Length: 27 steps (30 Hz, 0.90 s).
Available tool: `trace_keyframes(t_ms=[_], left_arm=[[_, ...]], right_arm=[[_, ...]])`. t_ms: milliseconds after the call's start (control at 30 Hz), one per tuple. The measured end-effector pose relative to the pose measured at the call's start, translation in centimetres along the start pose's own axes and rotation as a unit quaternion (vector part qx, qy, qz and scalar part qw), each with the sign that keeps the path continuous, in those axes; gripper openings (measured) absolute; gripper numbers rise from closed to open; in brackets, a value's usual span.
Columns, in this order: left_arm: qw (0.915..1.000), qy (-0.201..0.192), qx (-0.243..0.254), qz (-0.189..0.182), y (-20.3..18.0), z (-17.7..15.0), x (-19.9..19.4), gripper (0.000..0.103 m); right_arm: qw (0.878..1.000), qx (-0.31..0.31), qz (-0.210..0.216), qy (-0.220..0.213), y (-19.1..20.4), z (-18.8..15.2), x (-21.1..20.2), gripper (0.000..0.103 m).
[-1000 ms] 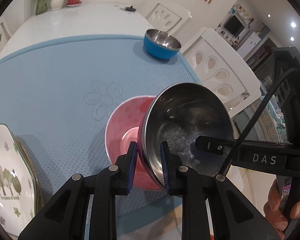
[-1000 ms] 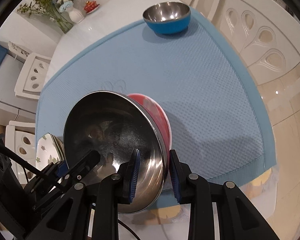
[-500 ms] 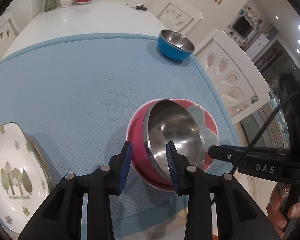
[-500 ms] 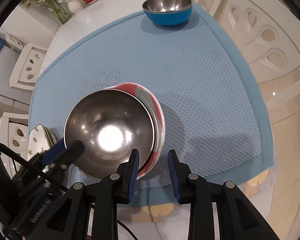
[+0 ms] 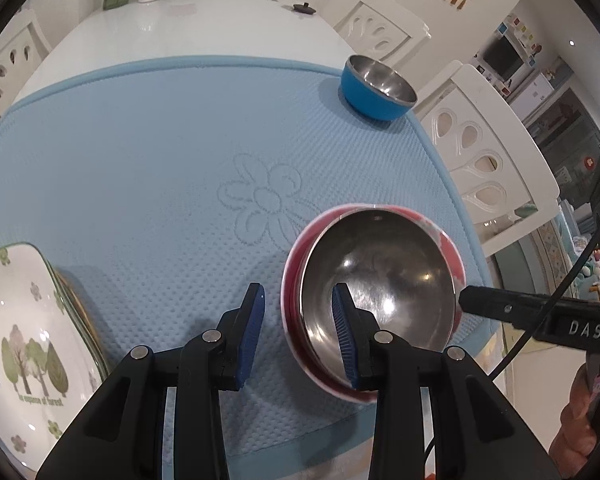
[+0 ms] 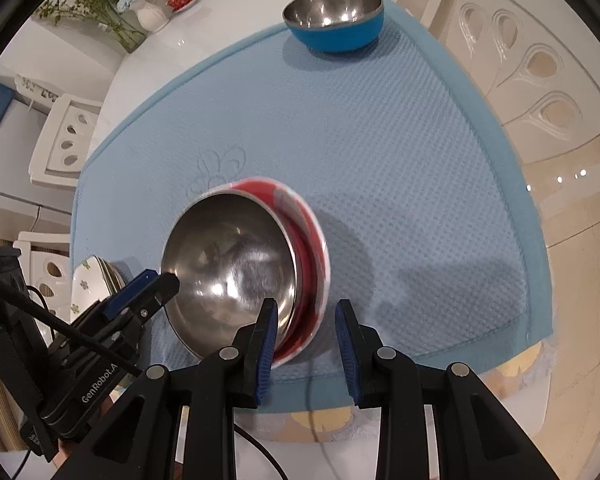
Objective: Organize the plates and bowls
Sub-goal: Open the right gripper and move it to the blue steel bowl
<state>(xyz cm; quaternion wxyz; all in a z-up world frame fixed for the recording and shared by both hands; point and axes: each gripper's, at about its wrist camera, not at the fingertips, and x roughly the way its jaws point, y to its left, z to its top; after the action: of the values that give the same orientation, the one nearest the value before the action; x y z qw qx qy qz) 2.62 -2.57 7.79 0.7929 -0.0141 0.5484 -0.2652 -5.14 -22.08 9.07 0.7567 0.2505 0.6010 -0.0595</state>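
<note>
**Steel bowl nested in the red bowl, both claws straddling the rim**

The left gripper (image 5: 300, 334) points steeply down at the blue mat (image 5: 140, 160). Its jaws stand apart at a moderate gap. The near rim of the steel bowl (image 5: 380, 280) and of the red bowl (image 5: 290, 280) around it runs up between them. One finger reaches inside the steel bowl. The other finger hangs outside over the mat, with a strip of mat showing between its pad and the red wall, so nothing is clamped.

The right gripper (image 6: 307, 342) comes in from the opposite side with a narrow gap. Its inner finger lies over the steel bowl's (image 6: 228, 264) inside. Its outer finger stands just clear of the red bowl (image 6: 314, 264), with mat visible between them, so no grip shows there either.

The steel bowl sits inside the red one, slightly off centre, on the mat directly under both claws.

Beyond the claws, at the mat's far edge, a blue bowl with a steel lining (image 5: 376, 88) stands upright and well apart. To the outside of the left gripper, near its fingers, lies a stack of plates (image 5: 16, 320). The top plate is white with printed trees. A person's hand (image 5: 580, 432) grasps the right gripper's handle.
</note>
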Motion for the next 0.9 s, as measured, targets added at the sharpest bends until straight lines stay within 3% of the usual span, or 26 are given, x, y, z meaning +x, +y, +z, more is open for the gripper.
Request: trace_keyframes(t_ms=[667,867,900], left_arm=[[0.9985,-0.034,0.042,-0.004,-3.4,7.6,0.0,0.031],[0.9963,-0.046,0.072,-0.008,-5.9,11.4,0.9,0.034],[0.996,-0.048,0.075,-0.008,-6.3,12.2,1.2,0.034]], right_arm=[[0.995,0.059,0.009,-0.075,-5.3,5.9,-5.3,0.029],[0.992,0.073,0.005,-0.098,-7.0,8.6,-6.4,0.036],[0.992,0.074,0.004,-0.104,-7.3,9.2,-6.6,0.042]])
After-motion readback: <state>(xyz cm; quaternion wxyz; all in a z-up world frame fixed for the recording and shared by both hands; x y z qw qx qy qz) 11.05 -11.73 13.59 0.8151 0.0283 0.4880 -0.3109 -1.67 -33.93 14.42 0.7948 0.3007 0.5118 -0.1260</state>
